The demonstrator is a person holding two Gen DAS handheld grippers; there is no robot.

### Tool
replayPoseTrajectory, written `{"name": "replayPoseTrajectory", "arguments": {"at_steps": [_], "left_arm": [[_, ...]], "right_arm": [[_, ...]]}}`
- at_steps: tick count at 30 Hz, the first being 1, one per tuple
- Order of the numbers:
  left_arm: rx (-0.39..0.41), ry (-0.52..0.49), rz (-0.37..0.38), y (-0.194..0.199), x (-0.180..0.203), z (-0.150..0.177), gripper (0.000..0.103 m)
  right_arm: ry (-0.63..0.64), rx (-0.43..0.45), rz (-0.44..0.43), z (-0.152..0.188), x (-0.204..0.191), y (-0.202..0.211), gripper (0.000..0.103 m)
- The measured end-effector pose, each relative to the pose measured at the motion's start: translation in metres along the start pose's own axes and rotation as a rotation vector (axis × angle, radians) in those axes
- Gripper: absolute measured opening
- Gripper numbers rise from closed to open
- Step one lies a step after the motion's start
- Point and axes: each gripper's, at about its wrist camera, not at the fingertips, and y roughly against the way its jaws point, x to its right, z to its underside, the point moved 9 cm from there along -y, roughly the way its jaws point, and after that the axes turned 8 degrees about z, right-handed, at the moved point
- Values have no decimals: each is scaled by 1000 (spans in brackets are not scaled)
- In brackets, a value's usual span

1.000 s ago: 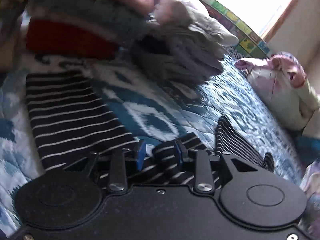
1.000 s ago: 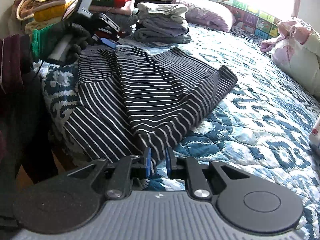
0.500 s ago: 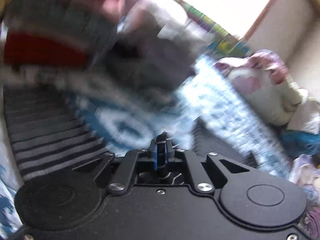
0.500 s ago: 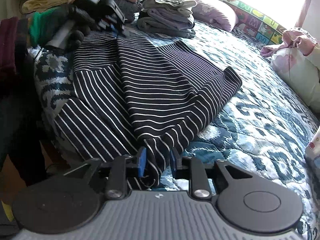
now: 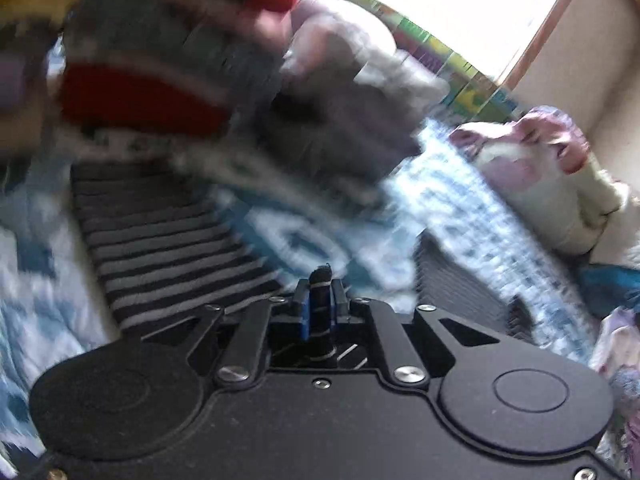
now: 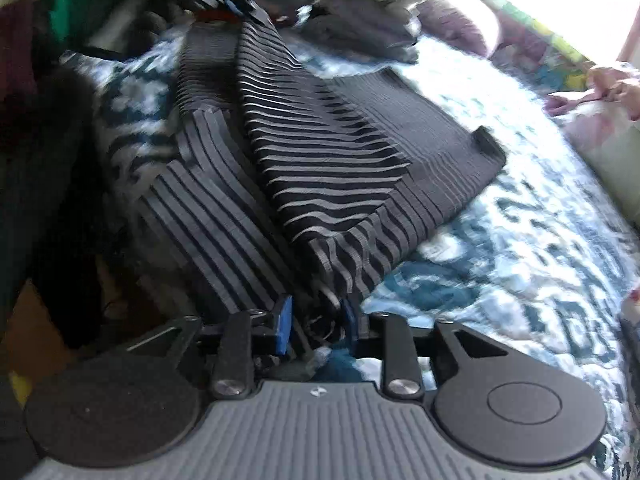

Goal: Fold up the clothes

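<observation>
Left wrist view: the left tongs (image 5: 319, 304) pinch a striped fold, jaws opening; only here a red folded pile (image 5: 140, 100) shows. Right wrist view: the striped shirt (image 6: 320, 152) lies on the bed (image 6: 520, 220); the right tongs (image 6: 316, 320) are opening around its hem. No writing is readable.

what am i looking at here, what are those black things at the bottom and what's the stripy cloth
Each picture comes from a camera on a hand-held two-finger gripper, looking along its fingers. The black shape at the bottom is the tool itself. A person folds a black striped garment on a bed with a blue patterned quilt. The left gripper pinches a fold of its striped cloth, though its jaws are easing apart. The right gripper has the hem between its jaws, which are opening. Folded clothes are stacked behind.
</observation>
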Motion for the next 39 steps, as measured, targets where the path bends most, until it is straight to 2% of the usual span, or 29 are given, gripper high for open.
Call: {"name": "replayPoseTrajectory", "arguments": {"at_steps": [2,4,6,7,9,12,14,15,19,21,22,24,27,30,32,35,39], "left_arm": [[4,-42,-93,2,-5,0,18],[47,-96,-115,13,3,-10,19],[73,-157,-100,24,21,-17,20],[71,-192,-68,29,34,-18,20],[36,-269,44,34,68,-11,20],[-63,-377,225,33,125,29,20],[-146,-427,316,28,154,66,20],[-186,-450,353,25,167,84,20],[-317,-521,440,16,195,138,20],[-339,-544,483,21,203,147,20],[-346,-551,506,23,206,150,20],[-350,-555,539,25,212,152,20],[-394,-511,552,20,210,159,20],[-408,-465,519,12,199,160,20],[-382,-431,502,10,196,147,21],[-333,-403,479,0,199,121,38],[-319,-391,452,-43,217,94,38]], "right_arm": [[20,-1,1,0,-1,4,30],[-8,4,0,-2,4,9,28],[-55,21,-2,-4,11,15,28],[-68,27,6,-5,14,16,29],[-65,22,37,-2,16,13,30],[-80,6,59,1,16,4,29],[-85,-13,45,4,12,-2,15],[-64,-22,63,6,9,-3,15],[-5,-52,99,11,0,4,17],[42,-54,93,15,-2,16,22],[24,-40,77,16,0,24,27],[-17,-19,44,16,6,37,27],[-21,19,53,8,13,44,25],[1,38,70,-5,12,34,22],[19,49,70,-14,7,23,22],[62,28,86,-16,-3,5,21],[79,4,93,-8,-11,-7,22]]}}
